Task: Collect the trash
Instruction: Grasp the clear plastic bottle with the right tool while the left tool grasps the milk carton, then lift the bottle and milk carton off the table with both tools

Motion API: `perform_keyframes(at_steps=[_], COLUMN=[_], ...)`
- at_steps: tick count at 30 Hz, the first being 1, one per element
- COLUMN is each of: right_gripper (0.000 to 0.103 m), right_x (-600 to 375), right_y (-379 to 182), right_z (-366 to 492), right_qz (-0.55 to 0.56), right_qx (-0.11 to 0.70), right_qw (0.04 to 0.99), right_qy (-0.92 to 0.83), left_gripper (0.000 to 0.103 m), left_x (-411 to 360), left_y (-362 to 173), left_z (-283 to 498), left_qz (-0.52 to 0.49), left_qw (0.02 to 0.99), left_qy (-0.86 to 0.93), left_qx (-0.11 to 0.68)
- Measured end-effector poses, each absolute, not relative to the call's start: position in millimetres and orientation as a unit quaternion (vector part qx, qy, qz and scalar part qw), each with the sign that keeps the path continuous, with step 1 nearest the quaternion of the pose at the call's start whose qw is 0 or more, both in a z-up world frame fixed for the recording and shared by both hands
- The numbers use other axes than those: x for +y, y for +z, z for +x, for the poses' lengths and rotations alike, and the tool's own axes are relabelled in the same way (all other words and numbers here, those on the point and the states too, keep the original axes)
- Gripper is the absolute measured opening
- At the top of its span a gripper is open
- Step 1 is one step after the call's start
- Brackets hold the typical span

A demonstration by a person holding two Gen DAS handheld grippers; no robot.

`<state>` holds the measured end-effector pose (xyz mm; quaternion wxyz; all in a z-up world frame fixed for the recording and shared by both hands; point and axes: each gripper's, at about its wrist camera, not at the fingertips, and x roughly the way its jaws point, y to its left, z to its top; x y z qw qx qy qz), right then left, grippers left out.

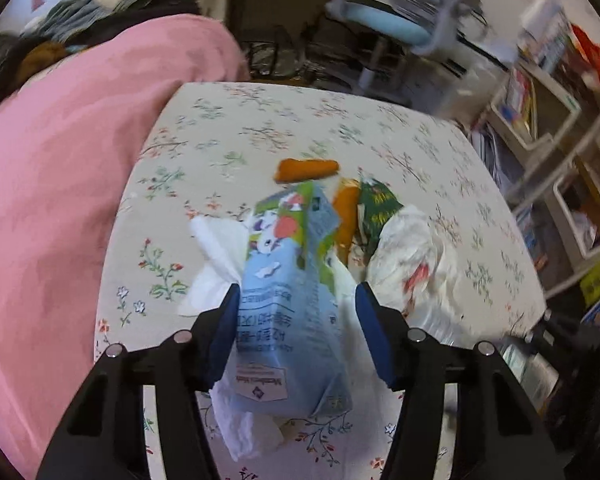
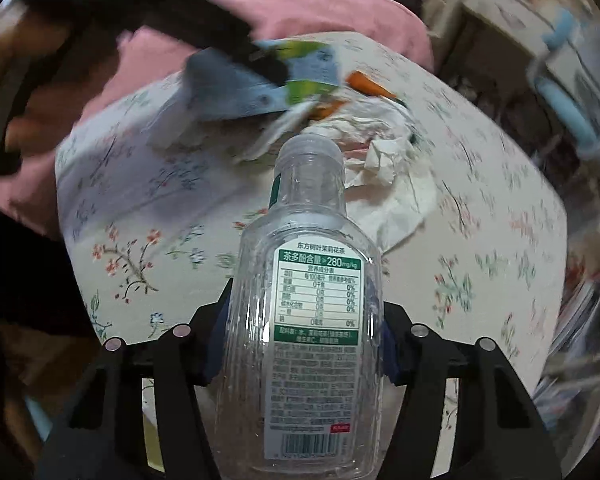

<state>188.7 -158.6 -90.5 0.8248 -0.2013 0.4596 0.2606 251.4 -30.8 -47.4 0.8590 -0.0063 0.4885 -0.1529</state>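
- The flattened blue-and-green paper drink carton (image 1: pixel 290 312) lies between the fingers of the left tool (image 1: pixel 296 332). It looks light and already crushed, so I judge it will give under pressure and could fold or slip; its flat sides near the bottom end are the best place to take hold.
- The left tool's jaws are spread around the carton. The left pad touches its edge and the right pad stands clear of it, so nothing is pinched yet.
- A crumpled white paper tissue (image 1: pixel 216 264) shows beneath and just left of the carton. It is soft, nearly weightless, and likely to come along if caught with it.
- Beyond the carton's far end lie orange peel-like scraps (image 1: pixel 306 169), a green printed wrapper (image 1: pixel 376 200) and a crinkled white plastic bag (image 1: pixel 412 256), all on the floral-cloth tabletop (image 1: pixel 204 128).
- The right tool (image 2: pixel 304 340) is pinching a clear empty plastic tea bottle (image 2: pixel 308 320) by its ribbed body, neck pointing away toward the carton's pile. The bottle is light, smooth and springy, and a mid-body hold seems secure.
- The left tool points slightly downward over the carton. In the right wrist view it is a dark blur over the carton (image 2: pixel 256 84), and the right tool is held near the tabletop's near edge.
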Motion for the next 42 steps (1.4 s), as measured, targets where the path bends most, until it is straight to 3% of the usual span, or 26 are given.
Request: perform_keyframes(at_steps=[2, 5, 19, 25, 31, 35, 42], right_gripper=[0.057, 0.057, 0.056, 0.056, 0.056, 0.056, 0.056], right_x=[-166.3, -173.0, -227.5, -228.4, -221.9, -214.2, -216.2], right_y=[-89.7, -89.2, -63.5, -58.1, -60.1, -62.3, -71.7], right_z=[193.3, 199.7, 213.4, 197.3, 173.7, 167.5, 163.6], right_qz=[-0.183, -0.153, 0.131, 0.156, 0.156, 0.144, 0.124], right_qx=[0.463, 0.472, 0.471, 0.463, 0.464, 0.466, 0.475], right_qw=[0.828, 0.828, 0.809, 0.808, 0.807, 0.810, 0.813], right_qy=[0.258, 0.263, 0.327, 0.330, 0.330, 0.327, 0.313], left_gripper=[0.051, 0.030, 0.029, 0.029, 0.030, 0.054, 0.058], left_x=[-35.0, -34.2, 16.2, 23.1, 40.1, 41.1, 53.9], left_y=[-50.4, -57.3, -22.3, -16.9, -48.0, -59.3, -33.1], left_z=[252.0, 255.6, 229.4, 212.6, 226.5, 226.3, 208.6], left_qz=[0.006, 0.007, -0.133, -0.178, -0.217, -0.218, -0.188], left_qw=[0.858, 0.854, 0.878, 0.877, 0.849, 0.837, 0.879], left_qy=[-0.152, -0.146, -0.147, -0.166, -0.123, -0.110, -0.073], left_qx=[0.491, 0.498, 0.435, 0.415, 0.467, 0.489, 0.432])
